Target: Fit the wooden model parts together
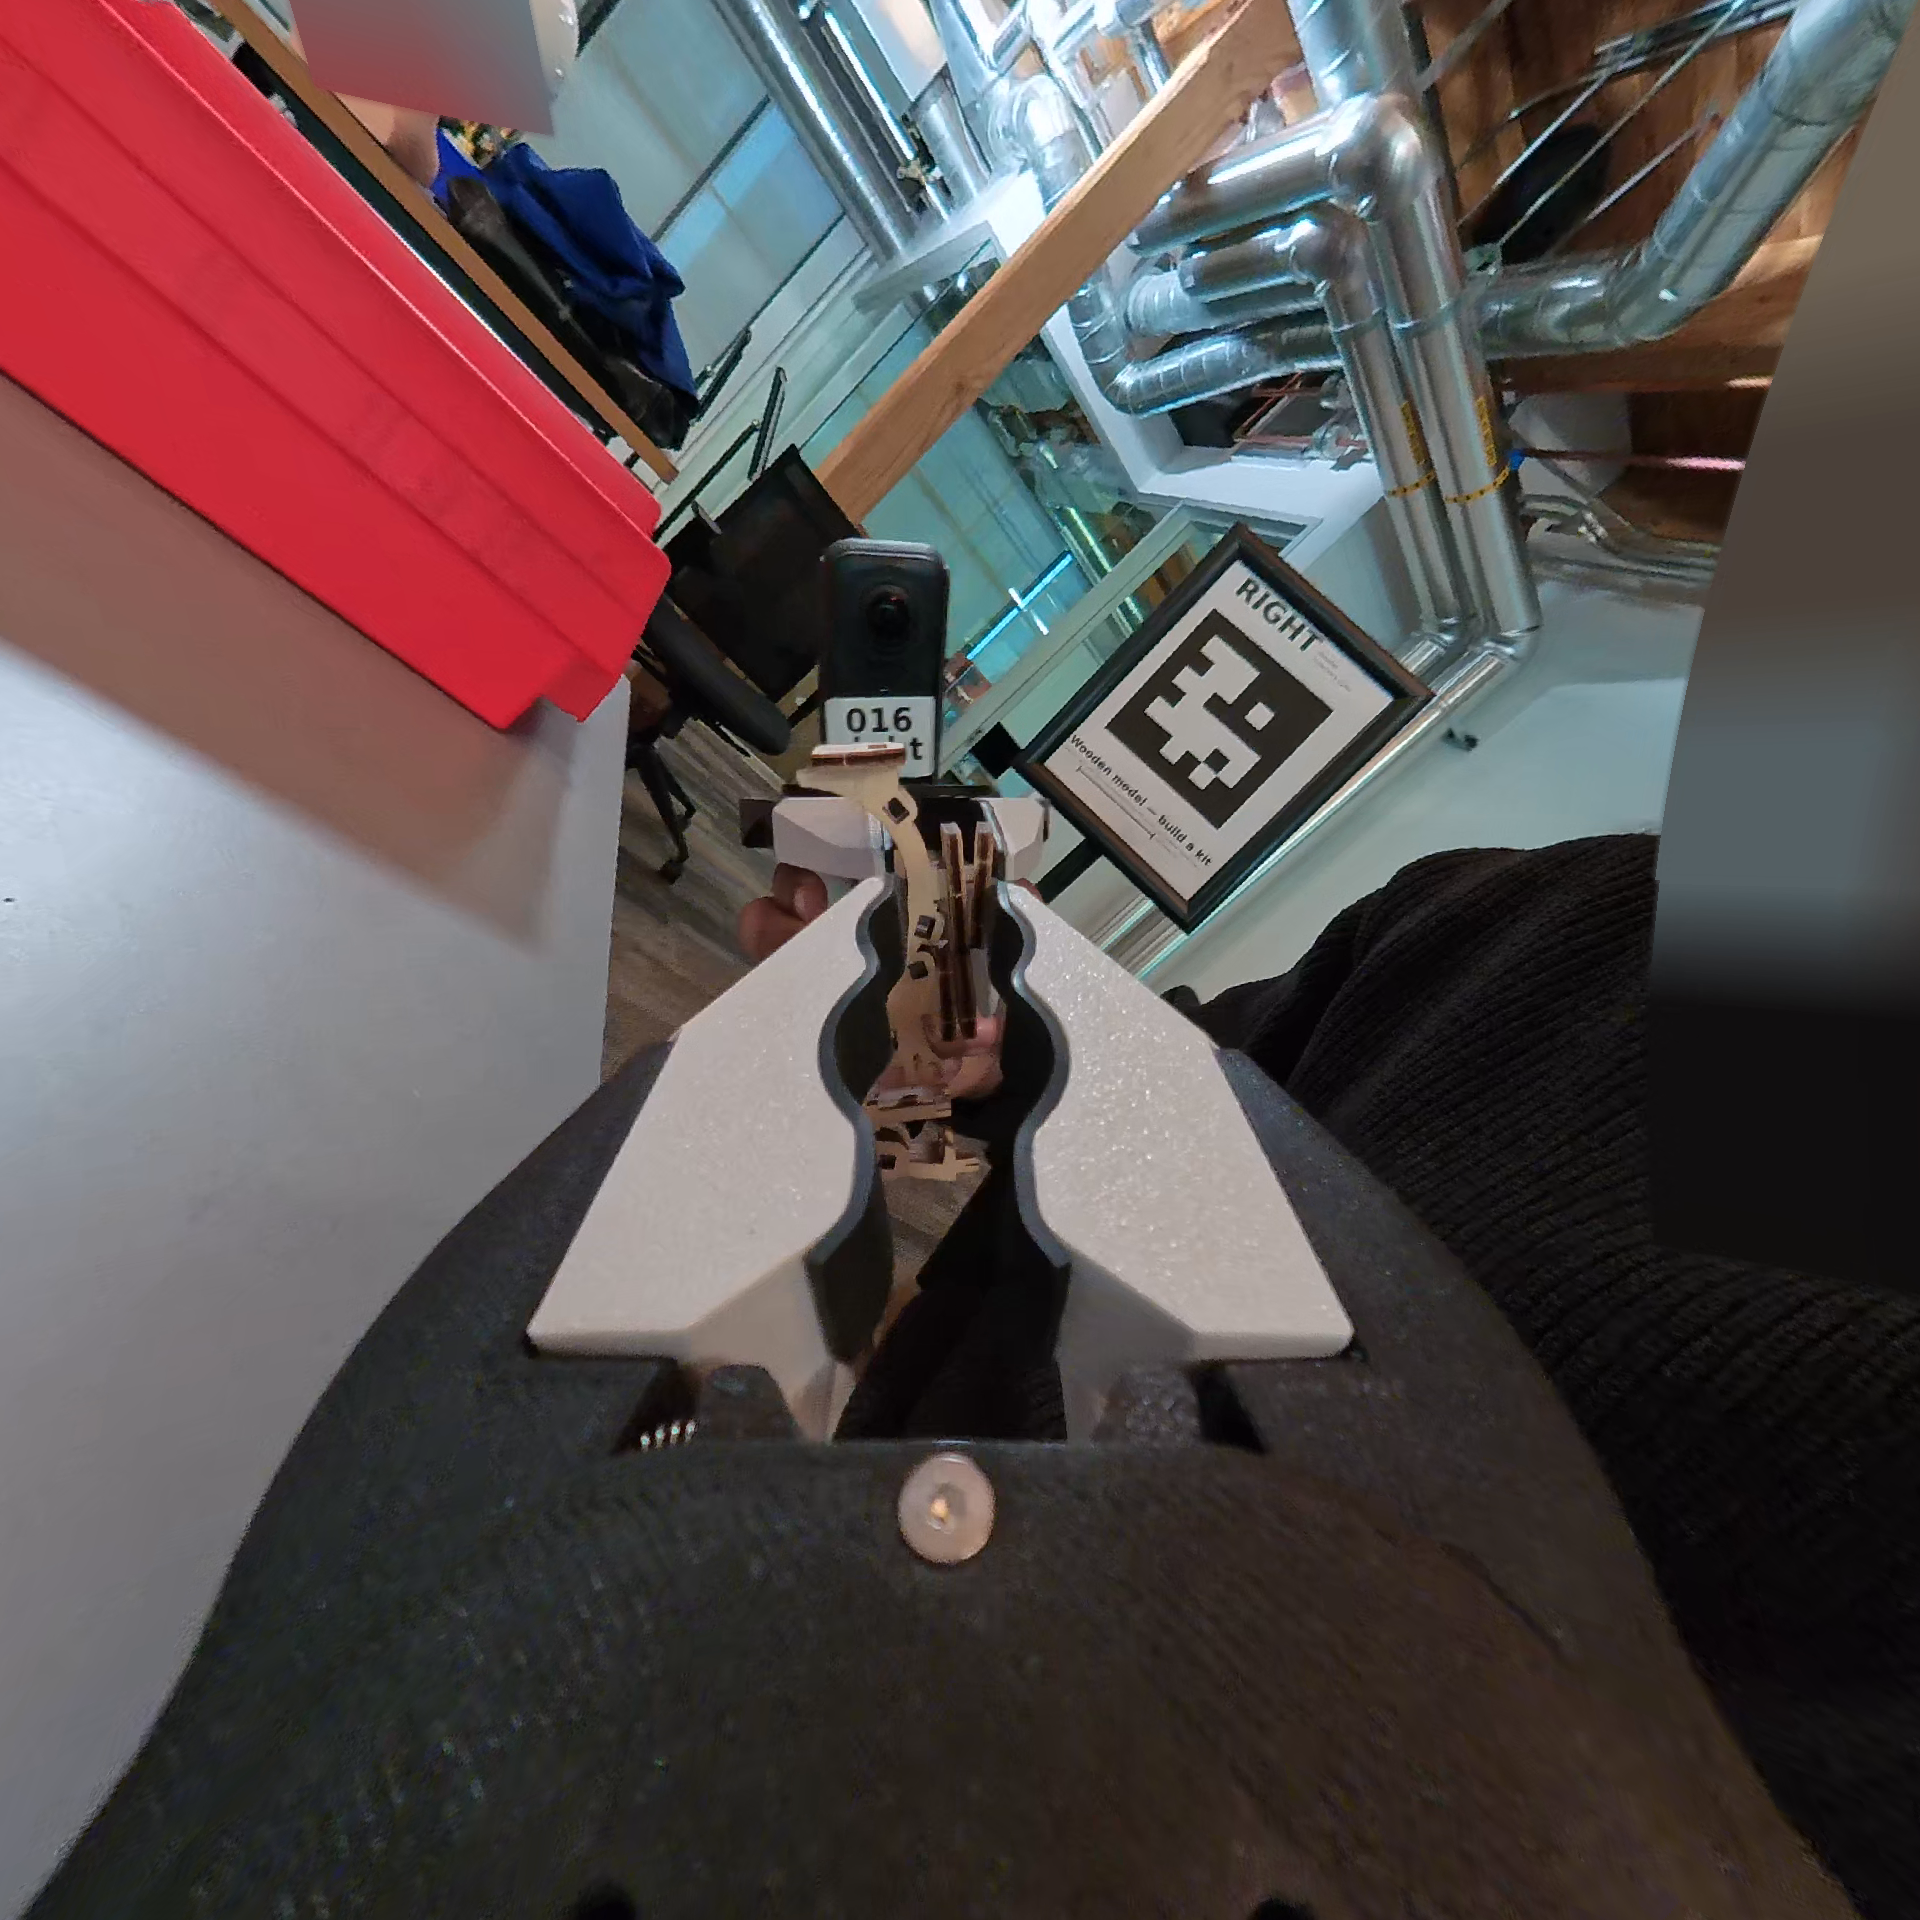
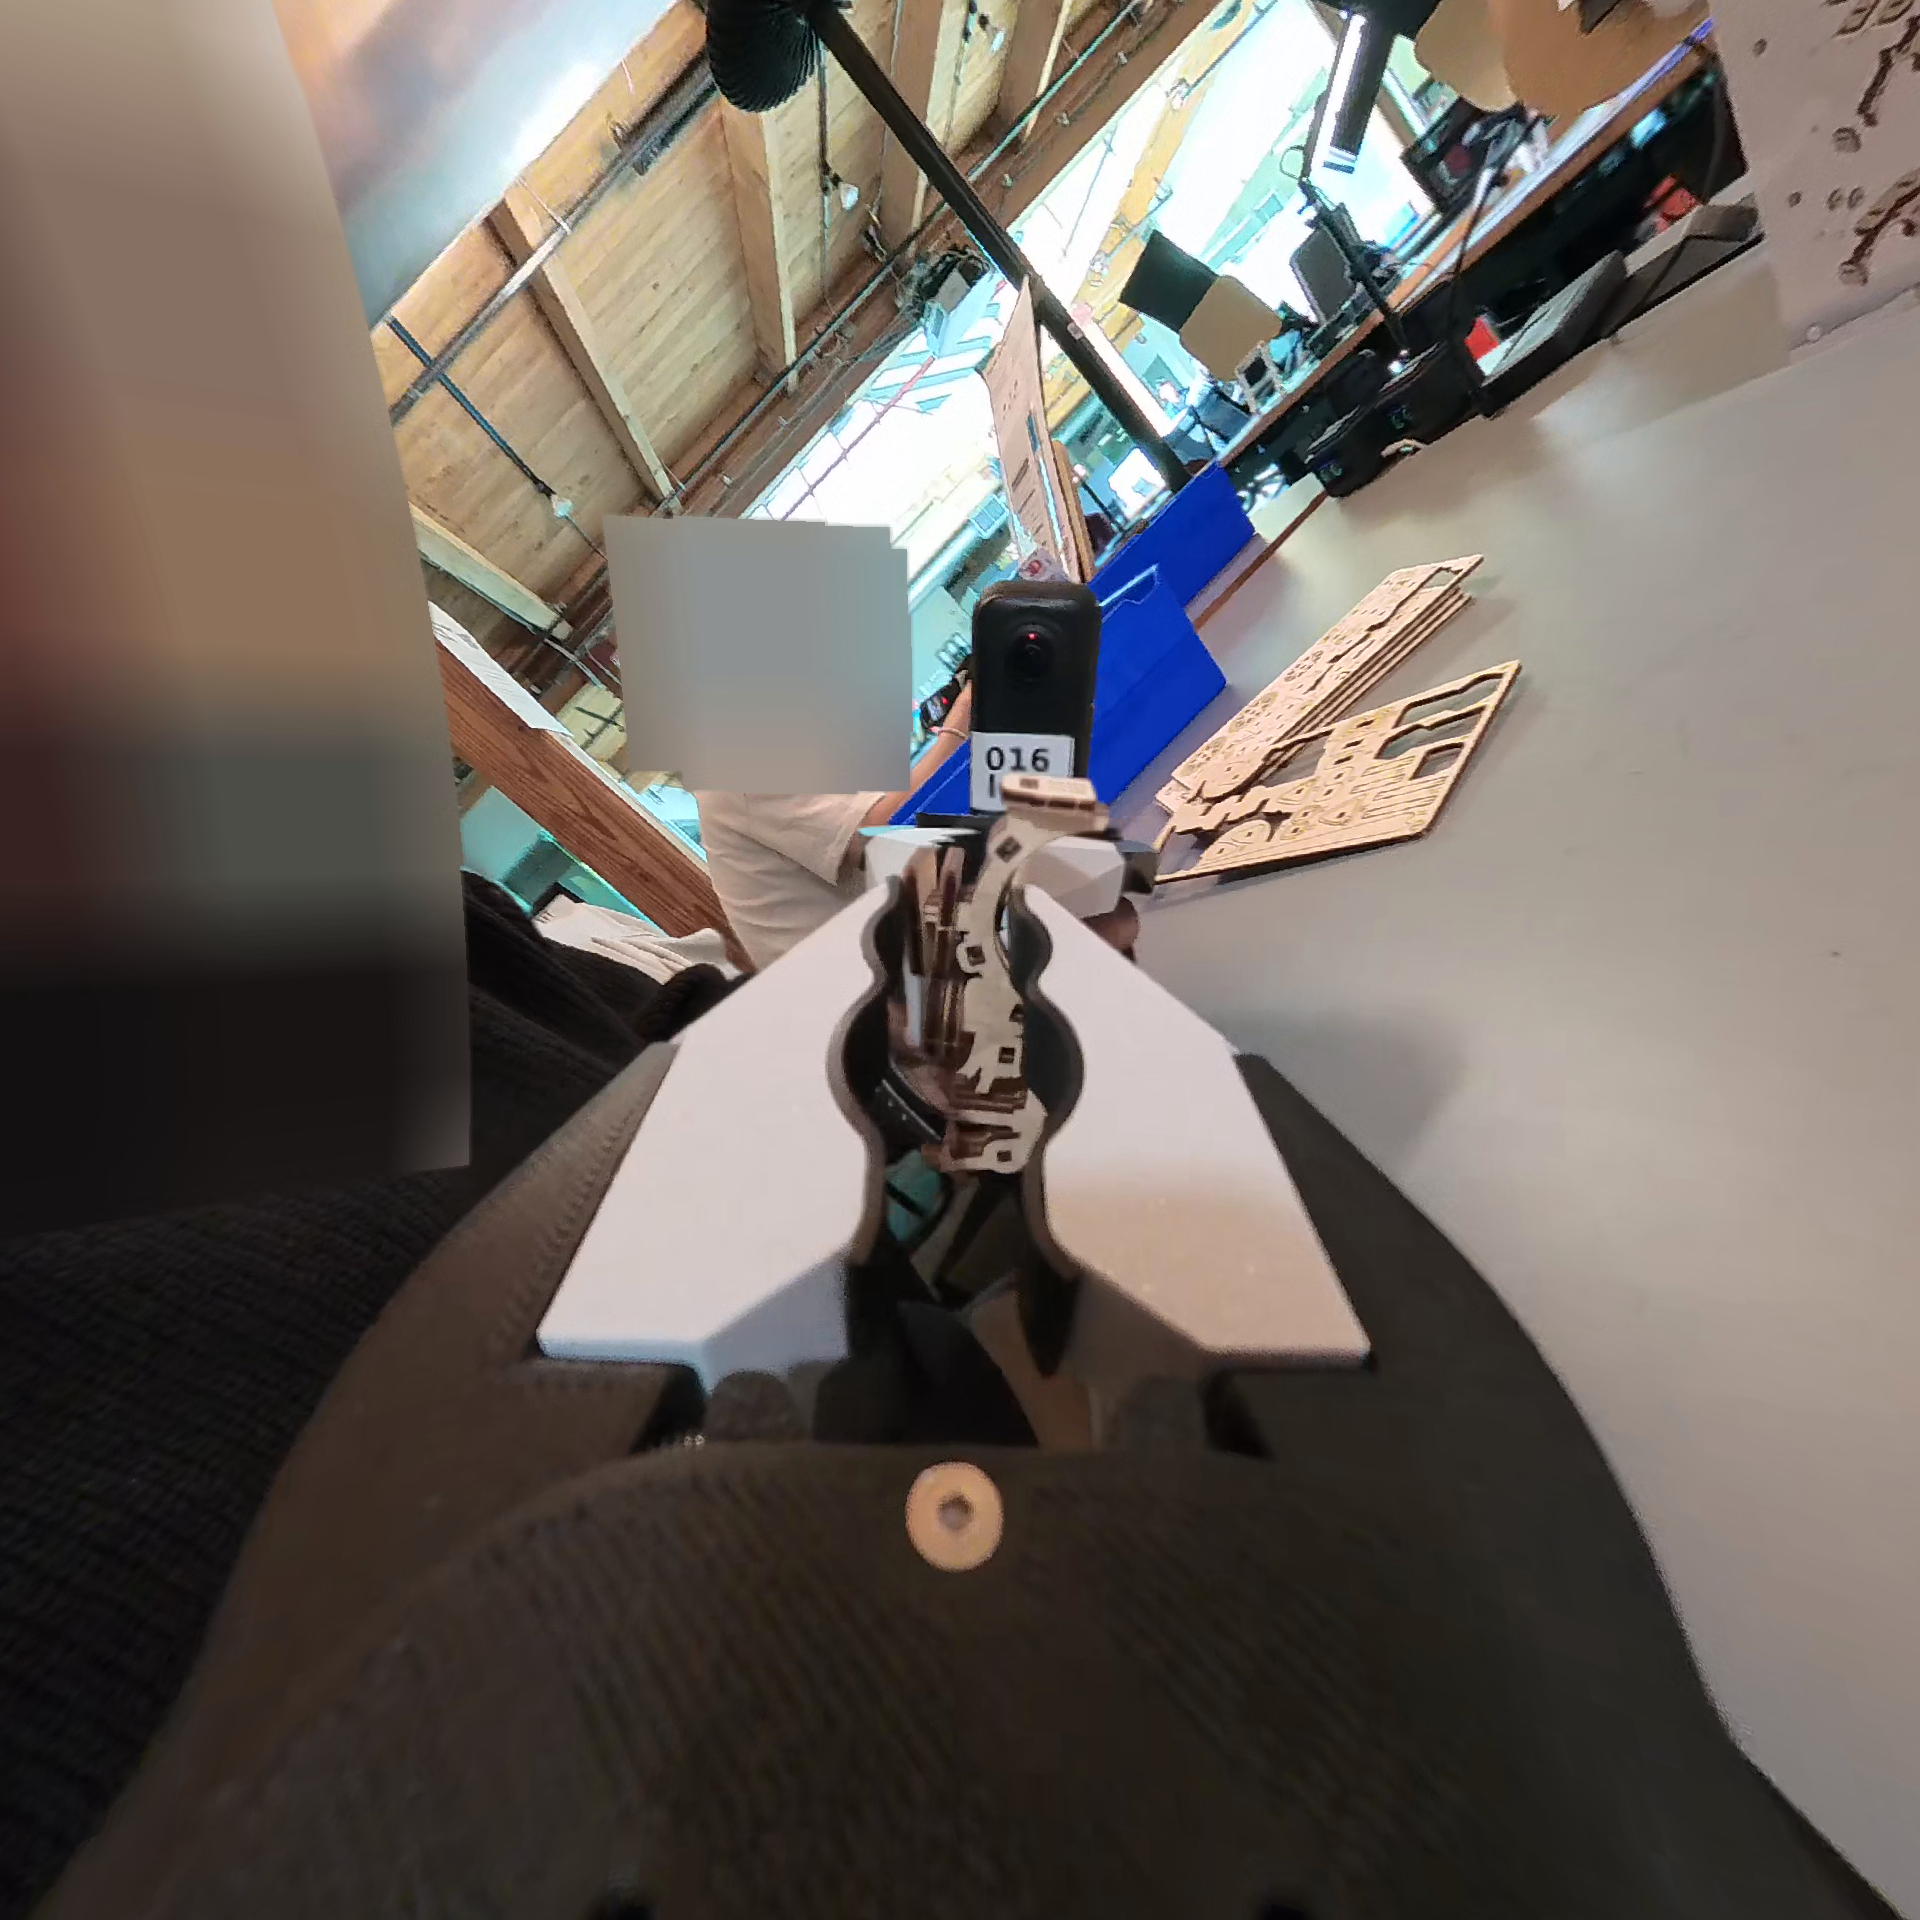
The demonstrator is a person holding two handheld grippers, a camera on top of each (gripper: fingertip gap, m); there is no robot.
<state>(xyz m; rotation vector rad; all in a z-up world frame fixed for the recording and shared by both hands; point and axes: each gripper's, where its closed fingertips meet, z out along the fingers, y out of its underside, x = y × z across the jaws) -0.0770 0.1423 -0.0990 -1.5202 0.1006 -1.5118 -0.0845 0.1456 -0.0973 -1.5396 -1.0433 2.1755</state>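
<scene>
A small wooden model (image 1: 940, 935) made of a pale curved strip and several stacked laser-cut pieces hangs in the air between my two grippers, which face each other tip to tip. My left gripper (image 1: 945, 899) is shut on it, with its white fingers (image 1: 748, 1122) pressing both sides. My right gripper (image 2: 956, 914) is shut on the same wooden model (image 2: 982, 997) from the opposite side. The right gripper's white fingers (image 1: 821, 831) and black camera (image 1: 883, 634) show beyond the model in the left wrist view. The left gripper's camera (image 2: 1034, 665) shows in the right wrist view.
A red bin (image 1: 312, 364) stands on the white table (image 1: 208, 1039) at the left. A framed marker sign (image 1: 1216, 717) stands behind. Cut-out wooden sheets (image 2: 1340, 748) lie on the table (image 2: 1558, 1039) beside a blue bin (image 2: 1153, 644). A dark knitted sleeve (image 1: 1507, 1091) is close.
</scene>
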